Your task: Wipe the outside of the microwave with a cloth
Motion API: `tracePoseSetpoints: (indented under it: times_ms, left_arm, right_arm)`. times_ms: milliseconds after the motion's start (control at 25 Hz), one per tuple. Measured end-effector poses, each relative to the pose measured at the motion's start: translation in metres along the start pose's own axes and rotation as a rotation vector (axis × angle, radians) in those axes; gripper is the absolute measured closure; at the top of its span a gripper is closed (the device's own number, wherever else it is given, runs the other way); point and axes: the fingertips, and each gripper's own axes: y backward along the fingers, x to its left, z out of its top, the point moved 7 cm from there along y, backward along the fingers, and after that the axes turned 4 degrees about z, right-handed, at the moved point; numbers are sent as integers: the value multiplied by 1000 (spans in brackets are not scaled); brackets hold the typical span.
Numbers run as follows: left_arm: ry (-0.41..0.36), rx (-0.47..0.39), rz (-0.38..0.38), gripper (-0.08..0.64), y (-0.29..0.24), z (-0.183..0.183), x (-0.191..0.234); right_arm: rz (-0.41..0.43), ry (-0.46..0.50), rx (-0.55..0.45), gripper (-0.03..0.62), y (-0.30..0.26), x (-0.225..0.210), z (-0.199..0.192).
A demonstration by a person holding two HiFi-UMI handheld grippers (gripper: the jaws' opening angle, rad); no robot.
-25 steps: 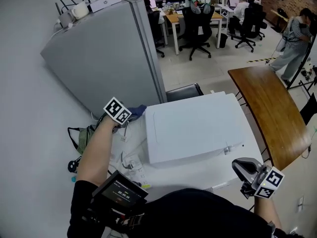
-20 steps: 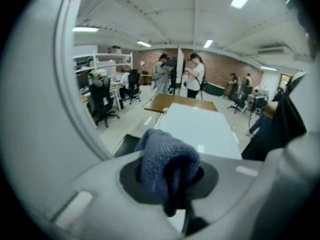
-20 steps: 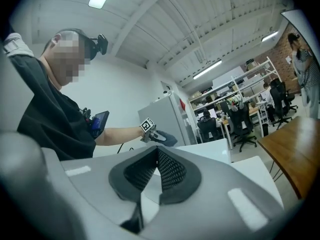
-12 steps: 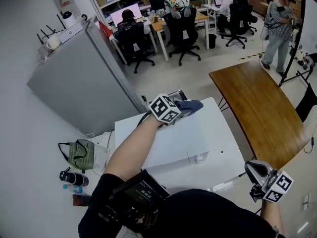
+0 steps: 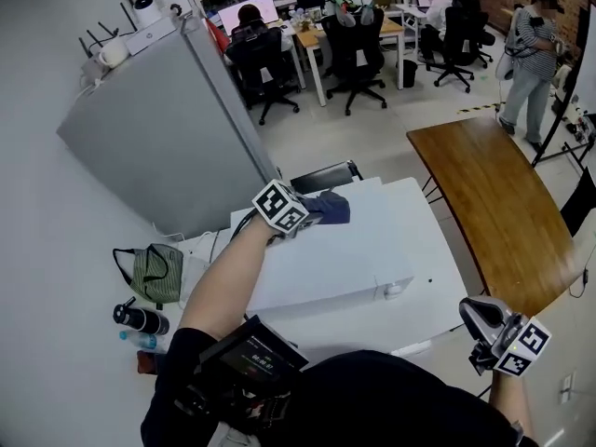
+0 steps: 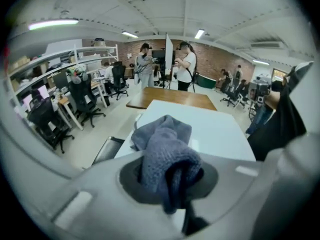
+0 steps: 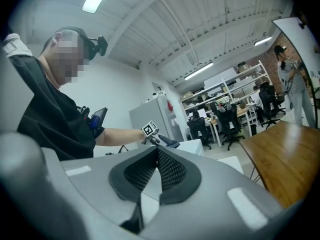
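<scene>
The white microwave point(image 5: 345, 254) stands on a white table, seen from above in the head view. My left gripper point(image 5: 312, 210) is shut on a blue-grey cloth point(image 5: 331, 207) and holds it on the far left corner of the microwave's top. In the left gripper view the bunched cloth point(image 6: 165, 144) fills the jaws, with the white top point(image 6: 210, 129) beyond. My right gripper point(image 5: 482, 322) hangs off the table's near right corner, shut and with nothing in it. The right gripper view shows its mesh pads point(image 7: 170, 170) meeting and the cloth point(image 7: 168, 143) far off.
A tall grey cabinet point(image 5: 158, 128) stands behind and to the left. A black chair point(image 5: 321, 175) sits just past the microwave. A wooden table point(image 5: 494, 203) lies to the right. A green bag point(image 5: 154, 273) and bottles point(image 5: 140, 319) lie at the left. People and office chairs fill the back.
My left gripper carried the cloth from the microwave's back left side up onto its top's far edge, then drew back a little leftward. The right gripper stayed put.
</scene>
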Motion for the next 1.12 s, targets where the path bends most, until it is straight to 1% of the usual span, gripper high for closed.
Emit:
tracePoseSetpoints:
  times_ms: [200,280,320,400,440,480,520,560,600,640,720,800,880,960,1040,1120]
  left_arm:
    - [177,-19,98,506,108,-140,42]
    - [219,-11,128,506,144,-187,49]
    - [224,9,143,506,157,-208,51]
    - [215,55,181,506,175,-238,54]
    - [211,56,206,506,184,-244,56]
    - [207,35,235,506,193,-240,57]
    - [198,-3,261,508,202,-227,56]
    - [181,-50,274,508,207,-205,53]
    - [156,-100,269,508,206,-177,46]
    - [125,-147,250,506,200,-146,36]
    - [66,-225,186,506,170,-79,7]
    - [19,-267,111,506,124,-16,-24]
    - [-26,-268,55,506,69,42,-51]
    - [-62,-256,18,506,14,89,-73]
    - [-82,-228,-6,508,-33,118,-90]
    - [-92,-162,-11,506,-67,124,-97]
  right_arm:
    - [119,72,58,588,-84,70,0]
    - [156,75,70,588,-114,97,-5]
    - [172,73,78,588,-126,107,-8]
    - [200,72,91,588,-144,123,-13]
    - [210,72,90,588,-148,128,-13]
    - [215,70,84,588,-149,130,-12]
    - [215,66,74,588,-147,130,-10]
    - [211,62,63,588,-141,126,-7]
    - [204,59,51,588,-132,120,-5]
    - [195,57,38,588,-120,111,-2]
    - [173,52,10,588,-88,90,2]
    - [141,48,-11,588,-50,67,4]
    - [97,43,-27,588,-9,41,7]
    - [46,30,-39,588,30,13,9]
    - [2,11,-42,588,61,-9,9]
    - [-24,-1,-40,588,81,-21,7]
